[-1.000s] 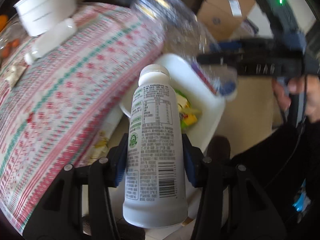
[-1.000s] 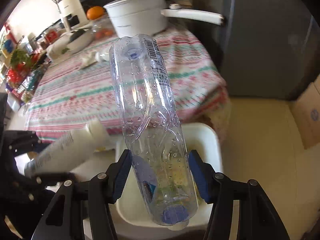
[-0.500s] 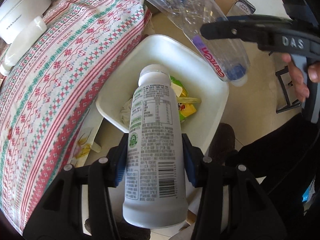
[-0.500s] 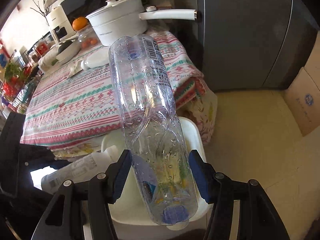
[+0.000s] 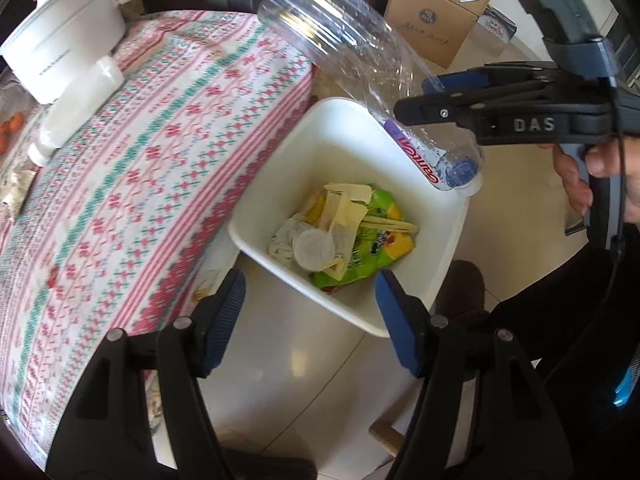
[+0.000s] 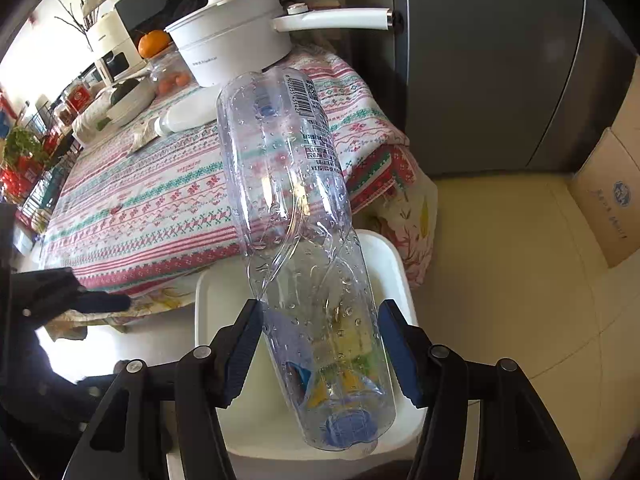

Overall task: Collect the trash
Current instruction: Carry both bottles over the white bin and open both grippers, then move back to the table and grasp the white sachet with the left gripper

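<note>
A white trash bin (image 5: 340, 128) stands on the floor beside the table, holding a green wrapper (image 5: 376, 236), paper scraps and a white bottle (image 5: 314, 248) seen end-on. My left gripper (image 5: 310, 314) is open and empty above the bin's near rim. My right gripper (image 6: 320, 344) is shut on a clear plastic bottle (image 6: 296, 216), cap end down, over the bin (image 6: 208, 292). The same bottle (image 5: 360, 68) shows in the left wrist view, held over the bin's far corner.
A table with a patterned red and green cloth (image 5: 120, 168) carries a white pot (image 5: 64, 36) and a lying white bottle (image 5: 76, 112). Cardboard boxes (image 5: 436, 12) stand on the floor beyond the bin. A grey fridge (image 6: 492, 80) stands behind the table.
My left gripper has opened and let go of the white bottle, which now lies in the bin. My right gripper still holds the clear bottle over the bin.
</note>
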A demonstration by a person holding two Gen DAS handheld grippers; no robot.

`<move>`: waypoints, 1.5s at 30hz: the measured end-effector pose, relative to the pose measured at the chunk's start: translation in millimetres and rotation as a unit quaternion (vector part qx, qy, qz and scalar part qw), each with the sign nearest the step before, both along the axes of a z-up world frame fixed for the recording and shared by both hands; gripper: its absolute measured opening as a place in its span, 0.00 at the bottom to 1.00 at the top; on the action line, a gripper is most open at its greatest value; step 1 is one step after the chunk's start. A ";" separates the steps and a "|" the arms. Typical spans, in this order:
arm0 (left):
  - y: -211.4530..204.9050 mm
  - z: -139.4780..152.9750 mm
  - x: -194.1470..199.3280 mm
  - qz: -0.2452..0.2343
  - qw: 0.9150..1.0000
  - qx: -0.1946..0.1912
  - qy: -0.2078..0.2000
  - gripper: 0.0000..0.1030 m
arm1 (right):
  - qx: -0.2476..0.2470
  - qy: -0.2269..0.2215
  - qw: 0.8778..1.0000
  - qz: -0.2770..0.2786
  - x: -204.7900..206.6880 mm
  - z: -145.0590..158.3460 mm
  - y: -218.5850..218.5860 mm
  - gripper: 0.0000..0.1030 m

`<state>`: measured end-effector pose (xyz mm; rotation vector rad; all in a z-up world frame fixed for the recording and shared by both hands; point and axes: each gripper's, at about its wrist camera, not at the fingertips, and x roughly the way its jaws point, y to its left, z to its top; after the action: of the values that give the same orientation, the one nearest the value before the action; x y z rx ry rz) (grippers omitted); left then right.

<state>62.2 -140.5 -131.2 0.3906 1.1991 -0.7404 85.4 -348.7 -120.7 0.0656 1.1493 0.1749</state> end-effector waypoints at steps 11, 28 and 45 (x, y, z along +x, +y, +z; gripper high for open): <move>28.8 12.4 -2.1 0.023 0.999 0.009 -0.022 0.69 | -0.008 0.013 1.000 0.026 4.1 -9.6 13.4 0.72; 56.8 34.6 12.7 0.074 0.996 -0.007 -0.057 0.78 | 0.001 -0.028 1.000 0.004 1.3 28.5 15.9 0.76; 148.5 27.1 94.6 0.267 0.963 -0.009 -0.042 0.82 | -0.031 -0.034 0.999 0.029 26.3 31.1 62.8 0.79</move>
<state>156.8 8.0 -104.1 0.0708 1.1457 -0.2631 111.8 -286.0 -89.7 -0.0283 1.0887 0.1910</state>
